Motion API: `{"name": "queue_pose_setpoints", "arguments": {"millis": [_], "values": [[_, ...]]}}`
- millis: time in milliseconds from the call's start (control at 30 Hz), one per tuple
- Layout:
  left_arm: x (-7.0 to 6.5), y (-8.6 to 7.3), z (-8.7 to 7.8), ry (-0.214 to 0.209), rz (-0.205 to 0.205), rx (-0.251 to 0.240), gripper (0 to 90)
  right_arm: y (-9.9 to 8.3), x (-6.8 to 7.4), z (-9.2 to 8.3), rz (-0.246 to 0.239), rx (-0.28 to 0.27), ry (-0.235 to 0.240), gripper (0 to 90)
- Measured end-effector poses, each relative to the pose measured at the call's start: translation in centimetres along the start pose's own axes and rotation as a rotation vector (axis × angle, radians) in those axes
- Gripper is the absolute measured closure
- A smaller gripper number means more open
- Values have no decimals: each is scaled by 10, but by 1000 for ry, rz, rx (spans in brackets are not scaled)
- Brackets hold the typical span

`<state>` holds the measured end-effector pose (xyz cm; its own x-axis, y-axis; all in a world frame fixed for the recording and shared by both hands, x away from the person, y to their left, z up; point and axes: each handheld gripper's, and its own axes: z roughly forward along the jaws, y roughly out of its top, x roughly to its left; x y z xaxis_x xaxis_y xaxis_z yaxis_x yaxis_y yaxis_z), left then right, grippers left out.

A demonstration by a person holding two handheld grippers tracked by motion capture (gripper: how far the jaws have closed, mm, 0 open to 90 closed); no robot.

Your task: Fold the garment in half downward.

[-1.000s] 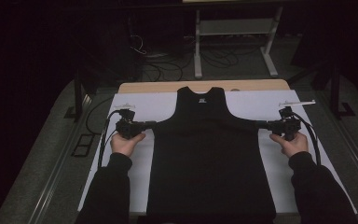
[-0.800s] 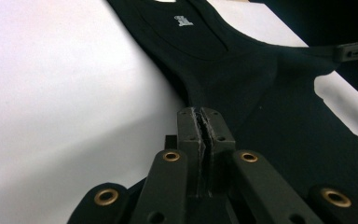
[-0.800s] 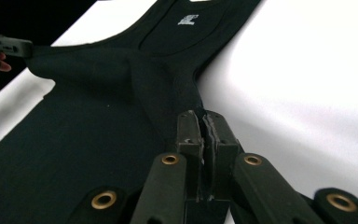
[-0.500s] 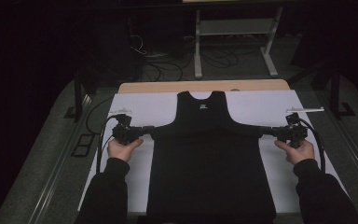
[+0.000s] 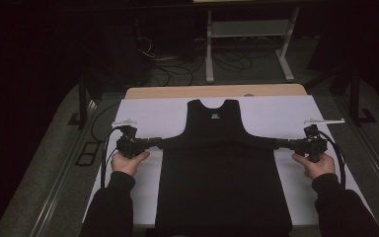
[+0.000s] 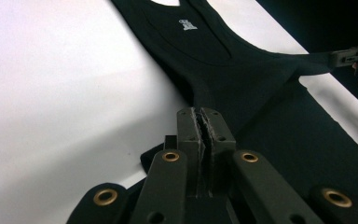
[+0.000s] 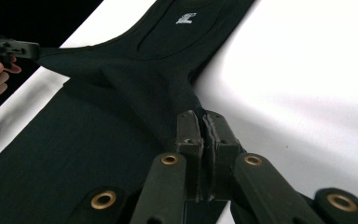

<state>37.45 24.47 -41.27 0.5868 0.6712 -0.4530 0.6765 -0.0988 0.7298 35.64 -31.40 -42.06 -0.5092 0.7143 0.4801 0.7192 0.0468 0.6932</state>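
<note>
We see a black vest (image 5: pixel 224 177) lying flat on the white sheet (image 5: pixel 153 116) that covers the table (image 5: pixel 187 91); its neck points to the far edge, its hem reaches the near edge; it sits midway between the left and right edges. The left tool (image 5: pixel 154 143) has its jaws closed tight on the vest's left side at the armhole; in the left gripper view the left tool (image 6: pixel 206 122) pinches a fold of black cloth, drawn taut. The right tool (image 5: pixel 282 143) is likewise clamped on the right side at the armhole; in the right gripper view the right tool (image 7: pixel 201 122) grips a bunched fold. Both side corners are drawn outward toward the left and right edges; a white label (image 5: pixel 215 116) shows below the neck.
</note>
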Motion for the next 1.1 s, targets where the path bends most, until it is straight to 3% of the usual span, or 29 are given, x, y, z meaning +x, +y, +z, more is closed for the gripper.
{"name": "queue_pose_setpoints", "arguments": {"millis": [500,1100], "values": [[-5,-7,-6,-12,2,11,857,-11,5,-5,11,20,17,843],[-21,-24,-14,-39,17,62,856,-23,10,-13,32,50,35,841]]}}
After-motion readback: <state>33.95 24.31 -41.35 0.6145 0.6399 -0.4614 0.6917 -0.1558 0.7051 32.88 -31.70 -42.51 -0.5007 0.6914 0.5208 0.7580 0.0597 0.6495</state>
